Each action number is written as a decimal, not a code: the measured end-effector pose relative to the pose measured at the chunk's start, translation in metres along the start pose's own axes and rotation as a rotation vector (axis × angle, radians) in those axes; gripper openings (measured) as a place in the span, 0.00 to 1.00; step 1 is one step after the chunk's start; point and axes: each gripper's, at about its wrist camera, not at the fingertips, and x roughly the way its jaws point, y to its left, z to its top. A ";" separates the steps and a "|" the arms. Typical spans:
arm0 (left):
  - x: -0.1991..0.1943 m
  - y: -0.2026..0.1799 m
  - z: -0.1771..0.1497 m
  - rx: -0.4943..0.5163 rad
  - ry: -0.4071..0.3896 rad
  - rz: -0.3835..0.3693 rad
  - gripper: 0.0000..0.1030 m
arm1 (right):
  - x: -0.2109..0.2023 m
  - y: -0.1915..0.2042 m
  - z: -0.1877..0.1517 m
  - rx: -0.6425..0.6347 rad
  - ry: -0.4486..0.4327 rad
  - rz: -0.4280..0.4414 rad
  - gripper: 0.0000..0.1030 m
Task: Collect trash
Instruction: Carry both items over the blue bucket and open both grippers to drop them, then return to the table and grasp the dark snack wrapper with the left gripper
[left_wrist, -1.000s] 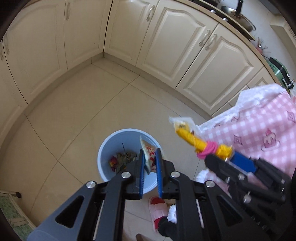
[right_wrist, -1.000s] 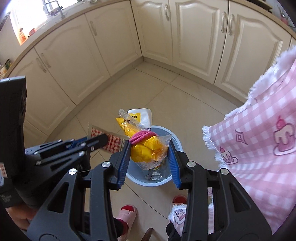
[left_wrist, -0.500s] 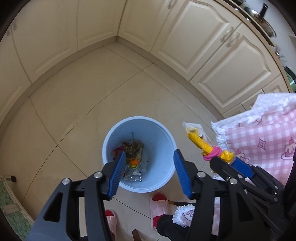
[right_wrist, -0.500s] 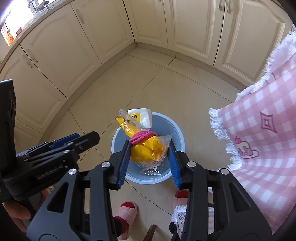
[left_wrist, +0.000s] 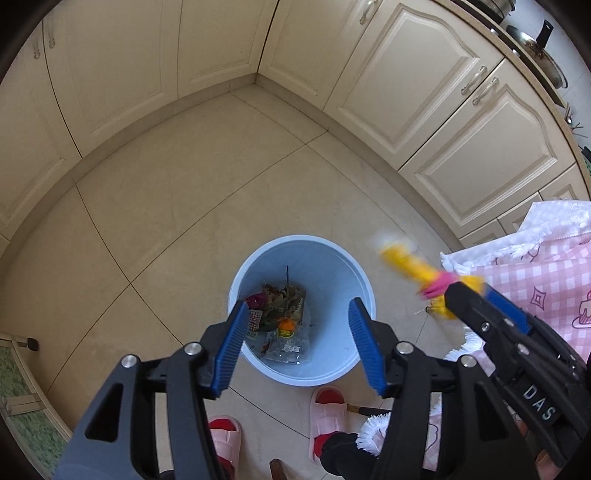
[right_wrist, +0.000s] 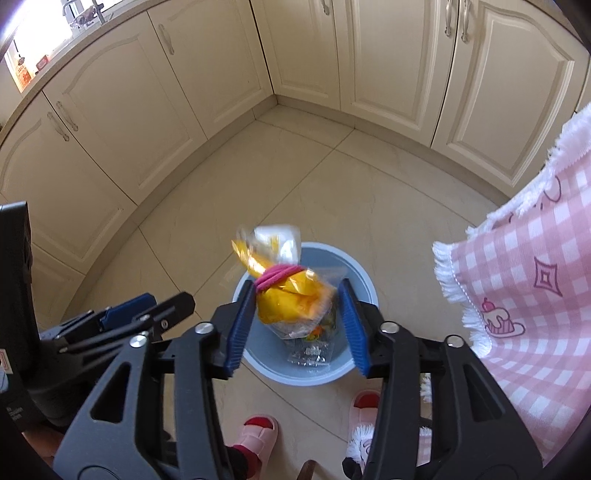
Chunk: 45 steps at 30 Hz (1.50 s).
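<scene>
Since a second ago you have dropped the checked wrapper from your left tongs. It now lies in the bin, and both tongs sit lower over it than before.

Cream cupboards wrap around the corner of the room, and the pale tiled floor spreads out below them. A pink checked cloth with a white fringe hangs in on your right.

The light blue bin stands on the tiles directly under both tongs. In its bottom there is a heap of rubbish: dry leaves, clear packets and something orange.

Your left tongs have just been opening. They now stand about half open with nothing between the blue pads, and you see straight into the bin through the gap.

Your right tongs have just been opening as well, and they too are about half open. The yellow bag is between their pads above the bin and is blurred. It lies against the pad on the left of the view, while the other pad stands clear of it, so it is not clamped.

Your pink slippers show just beside the bin's near edge. A pink band is wound around the neck of the bag.
</scene>
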 end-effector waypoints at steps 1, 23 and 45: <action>0.000 0.002 0.001 -0.005 -0.001 -0.002 0.55 | -0.001 0.001 0.001 -0.005 -0.010 -0.009 0.53; -0.144 -0.059 -0.019 0.102 -0.243 -0.077 0.58 | -0.161 -0.012 -0.004 -0.051 -0.255 -0.050 0.53; -0.246 -0.389 -0.144 0.760 -0.218 -0.422 0.66 | -0.432 -0.258 -0.149 0.346 -0.537 -0.421 0.64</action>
